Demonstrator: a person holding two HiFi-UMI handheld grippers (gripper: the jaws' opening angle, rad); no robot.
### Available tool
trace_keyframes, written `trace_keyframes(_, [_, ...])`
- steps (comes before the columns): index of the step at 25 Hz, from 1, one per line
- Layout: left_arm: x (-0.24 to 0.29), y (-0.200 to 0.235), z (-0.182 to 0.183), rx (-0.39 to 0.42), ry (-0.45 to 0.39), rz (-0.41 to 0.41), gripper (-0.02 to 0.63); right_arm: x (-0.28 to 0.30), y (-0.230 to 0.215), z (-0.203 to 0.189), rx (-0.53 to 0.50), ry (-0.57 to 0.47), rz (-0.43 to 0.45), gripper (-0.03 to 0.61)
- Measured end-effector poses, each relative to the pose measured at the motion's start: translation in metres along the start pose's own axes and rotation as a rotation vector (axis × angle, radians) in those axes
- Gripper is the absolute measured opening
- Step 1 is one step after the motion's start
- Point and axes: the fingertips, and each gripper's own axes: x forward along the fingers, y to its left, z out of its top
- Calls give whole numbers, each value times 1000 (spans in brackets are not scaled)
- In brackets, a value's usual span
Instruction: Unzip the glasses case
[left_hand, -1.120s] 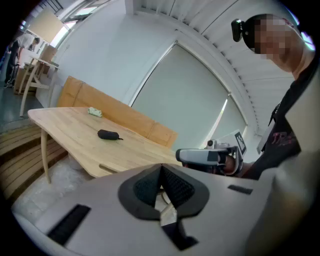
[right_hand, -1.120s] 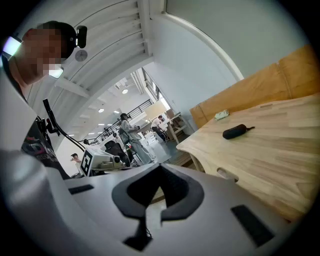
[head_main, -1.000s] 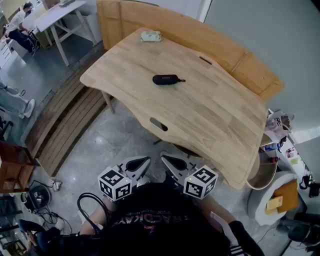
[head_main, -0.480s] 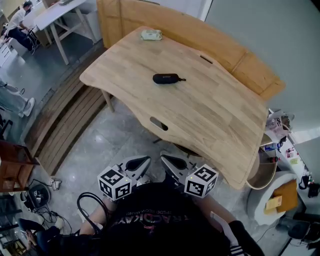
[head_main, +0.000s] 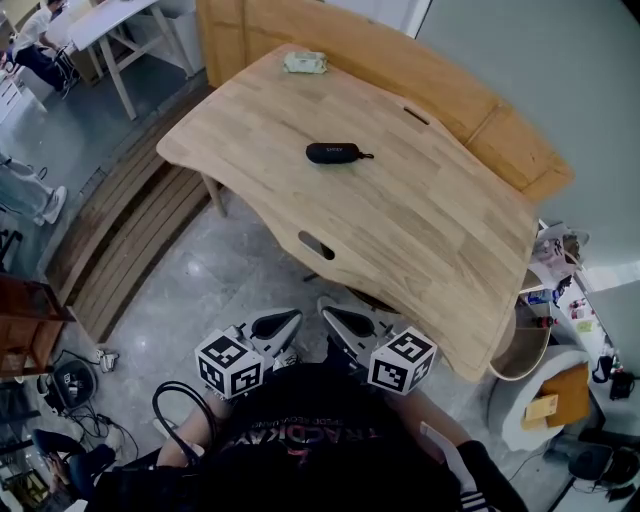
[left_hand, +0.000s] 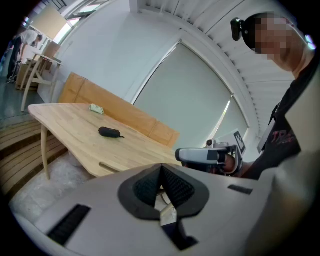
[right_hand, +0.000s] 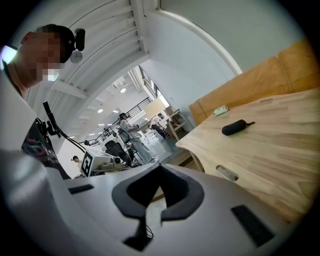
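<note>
**Glasses case lies on the table, both grippers empty**

Glasses case (head_main: 334, 153), small and black, lies near the middle of the wooden table (head_main: 430, 240). The left gripper (head_main: 287, 322) and right gripper (head_main: 333, 318) are side by side close to the person's body, well apart from the case. Both have their jaws pressed together with nothing in them.

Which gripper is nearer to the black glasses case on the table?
Right, by a little. The right gripper is held short of the table, almost in line with the glasses case; the left gripper sits beside it, further left. Both are far from the case.
</note>
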Motion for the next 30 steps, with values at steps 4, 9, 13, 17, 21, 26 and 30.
trace_keyframes(4, [5, 1, 0, -11, 9, 3, 11, 0, -6, 1, 14, 10, 1, 15])
trace_keyframes(9, [13, 2, -2, -23, 25, 5, 11, -1, -16, 1, 25, 19, -4, 15])
trace_keyframes(13, [23, 2, -2, -36, 37, 1, 11, -5, -27, 4, 32, 14, -21, 15])
trace_keyframes(17, [34, 0, 1, -39, 45, -8, 11, -12, -41, 15, 18, 1, -49, 15])
trace_keyframes(21, [48, 2, 8, -48, 36, -4, 11, -16, -60, 30, 15, -8, -69, 15])
trace_keyframes(26, [60, 7, 19, -64, 9, 23, 11, -16, -85, 52, -31, 3, -81, 15])
trace_keyframes(30, [64, 17, 26, -88, -15, 68, 11, -7, -111, 74, -69, 19, -74, 15])
